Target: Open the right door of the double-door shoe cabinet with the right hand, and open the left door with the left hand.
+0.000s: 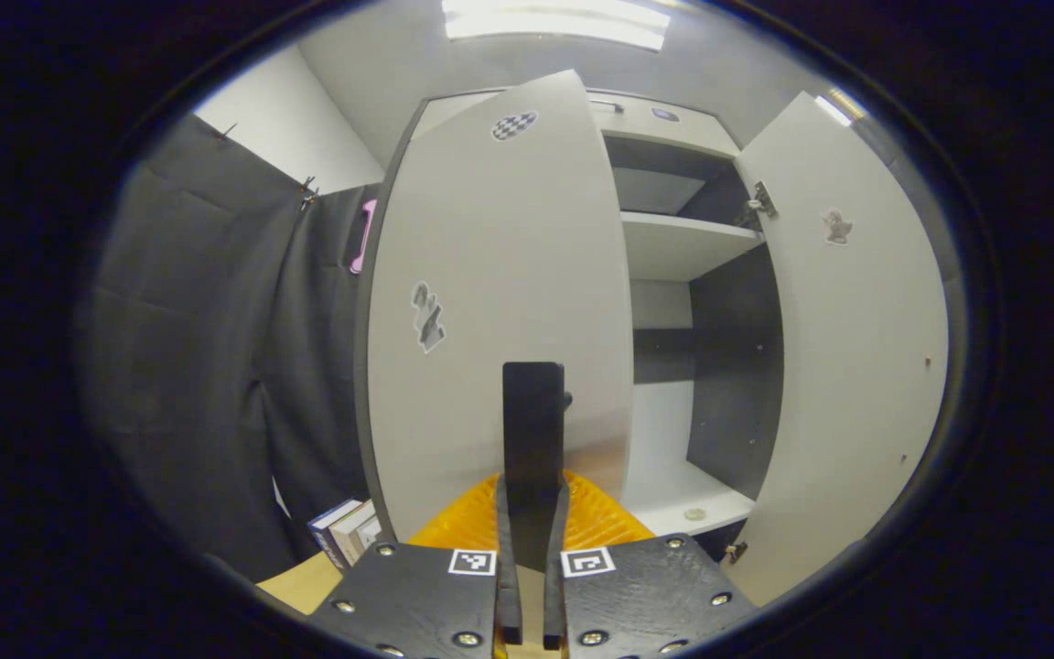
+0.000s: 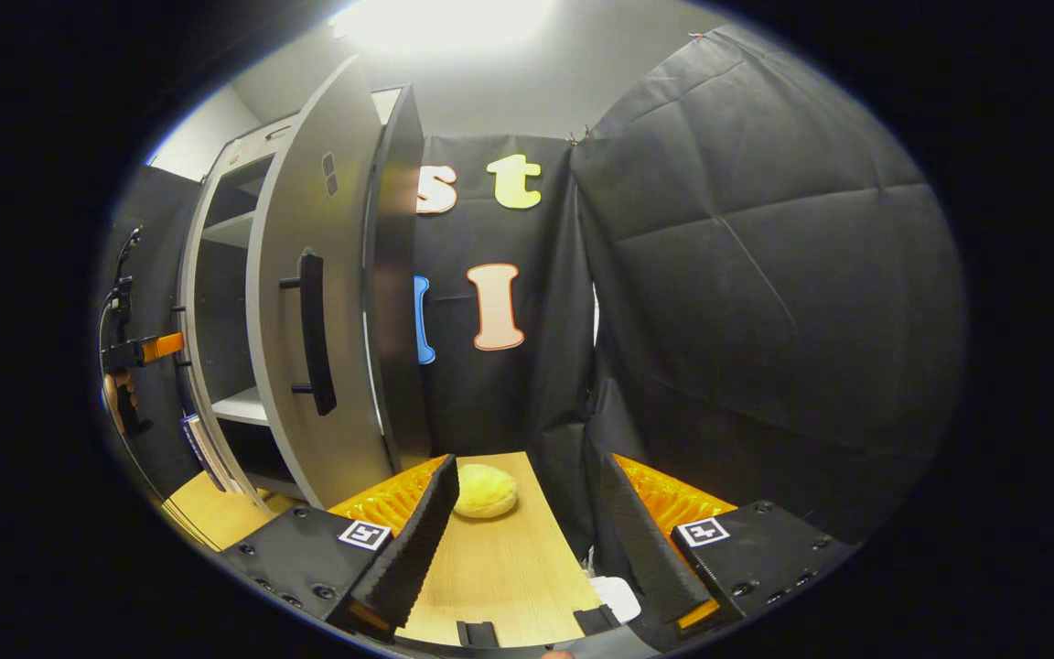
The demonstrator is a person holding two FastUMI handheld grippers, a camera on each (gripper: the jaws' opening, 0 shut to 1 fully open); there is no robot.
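In the left gripper view we see our left gripper (image 1: 532,513) with its fingers nearly together, clamped on the dark handle (image 1: 532,412) of the cabinet's left door (image 1: 500,302), which stands partly open. The right door (image 1: 843,348) is swung wide, showing the shelves (image 1: 682,243). Our right gripper (image 2: 527,540) hangs spread wide and holding nothing, to the right of the cabinet (image 2: 216,302), above a wooden top (image 2: 500,558) with a yellow lump (image 2: 485,491) on it.

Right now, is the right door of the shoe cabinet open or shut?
Open. In the left gripper view the right door stands swung outward, exposing the shelves inside the cabinet.
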